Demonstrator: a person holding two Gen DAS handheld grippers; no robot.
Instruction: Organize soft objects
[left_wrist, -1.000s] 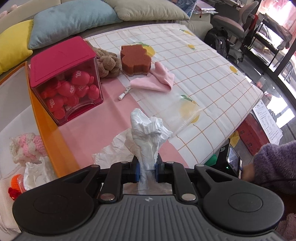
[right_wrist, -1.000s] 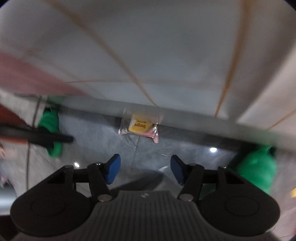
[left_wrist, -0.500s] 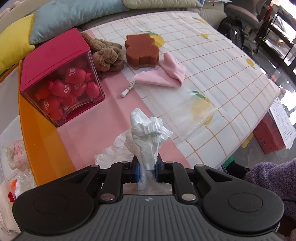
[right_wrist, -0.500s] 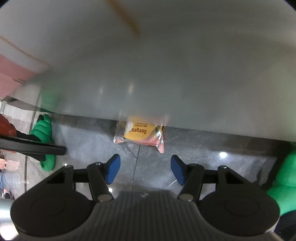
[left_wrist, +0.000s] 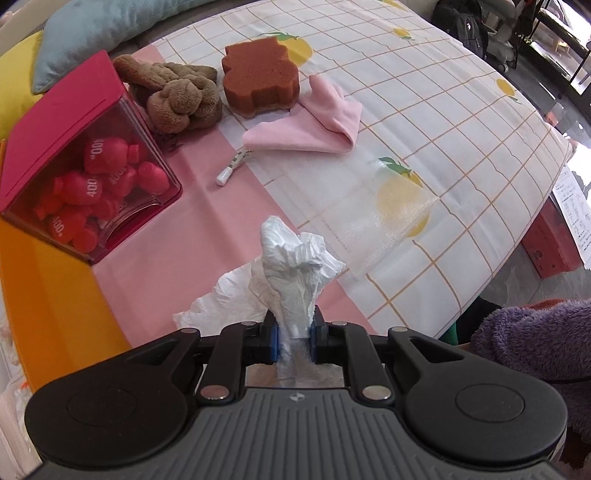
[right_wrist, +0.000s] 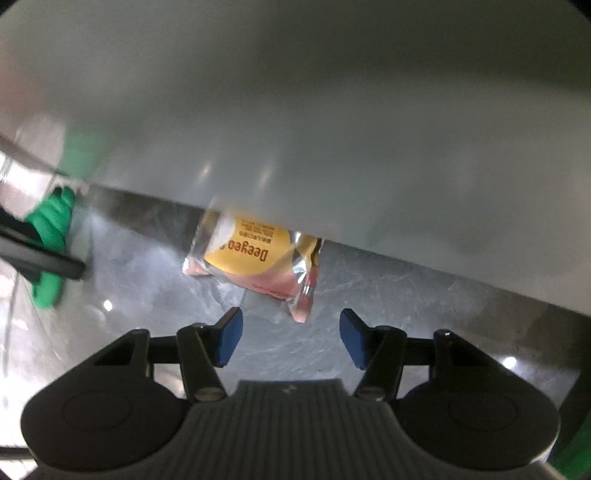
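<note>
- Small red bottle-shaped pieces inside the clear plastic box with the magenta lid are showing white numerals: "400" on several, one reading upside down as "00l"-like digits.
- Yellow-and-pink foil snack packet lying on the grey floor is showing the brand "Deegeo" in dark letters, upside down in the right wrist view; the smaller lines beside it are too fine to read.
- White printed sheet at the far right edge is carrying text, illegible.

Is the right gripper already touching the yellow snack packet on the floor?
Apart. In the right wrist view the right gripper is open, and dark floor shows between both blue pads and the yellow snack packet, which lies ahead, partly under the table edge.
</note>
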